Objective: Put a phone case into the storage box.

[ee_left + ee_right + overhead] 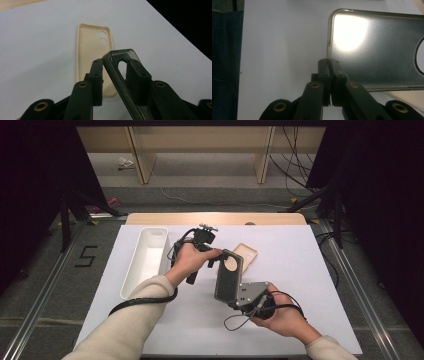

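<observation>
The smoky translucent plastic phone case [229,281] stands edge-up above the white table [300,285], its lower corner pinched in the right gripper [329,65] — jaws clamped tight. The left gripper [113,72] straddles the far end, jaws narrowed, not yet touching.

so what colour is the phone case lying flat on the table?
Cream-beige phone case; the left gripper view shows it best.
</observation>
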